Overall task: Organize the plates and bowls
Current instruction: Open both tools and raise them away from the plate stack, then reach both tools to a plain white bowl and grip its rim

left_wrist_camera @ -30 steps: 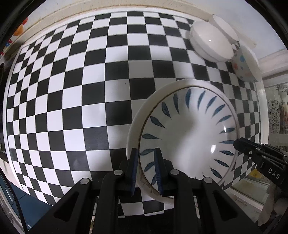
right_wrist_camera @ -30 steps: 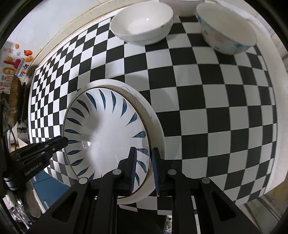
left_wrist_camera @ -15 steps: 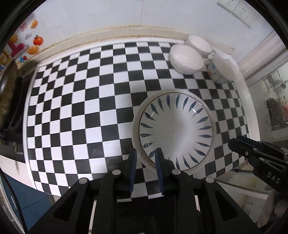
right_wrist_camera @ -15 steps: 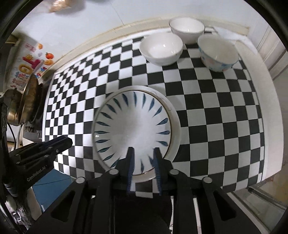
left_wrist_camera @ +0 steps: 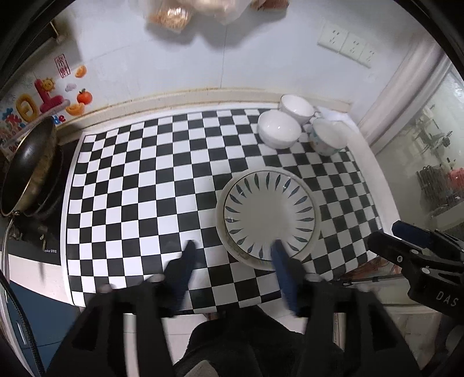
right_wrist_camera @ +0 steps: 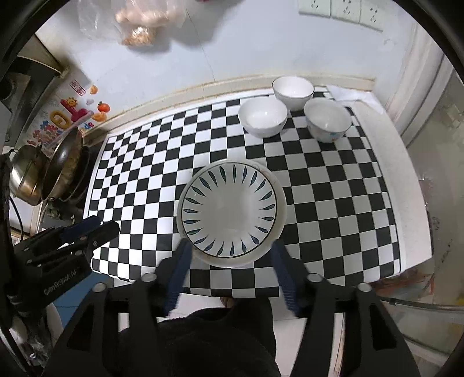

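A white plate with blue leaf marks (left_wrist_camera: 269, 214) (right_wrist_camera: 229, 208) lies on a larger plain white plate (left_wrist_camera: 249, 261) (right_wrist_camera: 232, 262) on the checkered counter (left_wrist_camera: 139, 185). Two white bowls (left_wrist_camera: 278, 130) (left_wrist_camera: 295, 105) and a dotted bowl (left_wrist_camera: 329, 139) stand together at the back right, the same three in the right wrist view (right_wrist_camera: 262, 117) (right_wrist_camera: 293, 90) (right_wrist_camera: 327, 120). My left gripper (left_wrist_camera: 233, 246) hangs high above the counter's front edge. Its jaws are opening and hold nothing. My right gripper (right_wrist_camera: 230, 246) is as high, its jaws opening and also bare. Each also shows in the other's view (left_wrist_camera: 406, 240) (right_wrist_camera: 95, 229).
A dark wok (left_wrist_camera: 29, 168) (right_wrist_camera: 63, 168) sits on the stove left of the counter, with a steel pot (right_wrist_camera: 23, 177) beside it. Bags of food (left_wrist_camera: 171, 14) hang on the white wall, near sockets (left_wrist_camera: 345, 43). A glass door (left_wrist_camera: 429, 150) is on the right.
Both grippers rose well above the stacked plates, whose rim they straddled a second ago with narrow jaws. Their jaws have spread wide. The plates and bowls stayed in place.
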Demonstrator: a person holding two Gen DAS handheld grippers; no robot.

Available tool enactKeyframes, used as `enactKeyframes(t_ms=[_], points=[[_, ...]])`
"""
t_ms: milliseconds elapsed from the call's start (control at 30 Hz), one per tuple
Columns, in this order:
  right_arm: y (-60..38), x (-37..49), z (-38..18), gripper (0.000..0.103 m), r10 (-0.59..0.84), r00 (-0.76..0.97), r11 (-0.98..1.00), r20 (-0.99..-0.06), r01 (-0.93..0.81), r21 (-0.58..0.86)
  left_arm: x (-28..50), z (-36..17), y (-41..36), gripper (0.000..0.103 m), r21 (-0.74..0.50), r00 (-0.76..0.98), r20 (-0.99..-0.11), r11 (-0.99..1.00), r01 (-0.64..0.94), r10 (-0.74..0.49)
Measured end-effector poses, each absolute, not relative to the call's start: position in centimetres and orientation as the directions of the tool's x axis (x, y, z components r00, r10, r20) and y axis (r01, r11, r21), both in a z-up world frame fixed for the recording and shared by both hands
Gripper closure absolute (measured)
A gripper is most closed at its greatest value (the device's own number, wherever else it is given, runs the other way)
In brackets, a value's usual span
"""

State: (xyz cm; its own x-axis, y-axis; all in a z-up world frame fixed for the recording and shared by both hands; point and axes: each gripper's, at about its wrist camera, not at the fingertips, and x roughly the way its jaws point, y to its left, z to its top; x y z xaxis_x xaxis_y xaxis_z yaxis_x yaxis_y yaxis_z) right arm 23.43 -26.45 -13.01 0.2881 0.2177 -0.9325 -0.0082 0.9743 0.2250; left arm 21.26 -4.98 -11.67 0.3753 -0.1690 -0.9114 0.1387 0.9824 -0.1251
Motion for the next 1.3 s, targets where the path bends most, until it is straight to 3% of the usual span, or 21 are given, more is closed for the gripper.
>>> enactKeyframes(t_ms=[33, 67, 267, 800, 1067, 1300], points=[[-26.4, 22.9, -12.3, 0.03, 0.211, 0.3, 0.975, -0.93, -0.005, 0.22, 20.9, -11.2, -4.8, 0.024, -0.131, 0.384, -0.907, 0.982, 0.138, -0.175], [-26.3, 22.8, -11.9, 0.029, 0.205, 0.304, 0.976, -0.93, 0.0, 0.216, 20.5, -10.8, -4.7, 0.021, -0.134, 0.392, -0.903, 0.981, 0.138, -0.178], [-25.7, 20.5, -9.3, 0.021, 0.18, 0.337, 0.981, -0.924, 0.004, 0.192, 18.7, -9.3, -4.4, 0.018, -0.131, 0.426, -0.886, 0.98, 0.15, -0.183], [-26.3, 18.7, -7.3, 0.018, 0.203, 0.368, 0.975, -0.907, 0.008, 0.222, 16.8, -7.1, -5.4, 0.018, -0.088, 0.462, -0.874, 0.985, 0.146, -0.146], [-30.9, 25.2, -8.7, 0.017, 0.223, 0.408, 0.966, -0.886, 0.032, 0.257, 23.7, -9.5, -7.7, 0.018, -0.119, 0.416, -0.898, 0.989, 0.084, -0.143], [-37.4, 36.7, -15.7, 0.017, 0.312, 0.319, 0.931, -0.895, 0.085, 0.355, 35.0, -15.2, -9.6, 0.018, -0.159, 0.309, -0.939, 0.987, -0.011, -0.148]])
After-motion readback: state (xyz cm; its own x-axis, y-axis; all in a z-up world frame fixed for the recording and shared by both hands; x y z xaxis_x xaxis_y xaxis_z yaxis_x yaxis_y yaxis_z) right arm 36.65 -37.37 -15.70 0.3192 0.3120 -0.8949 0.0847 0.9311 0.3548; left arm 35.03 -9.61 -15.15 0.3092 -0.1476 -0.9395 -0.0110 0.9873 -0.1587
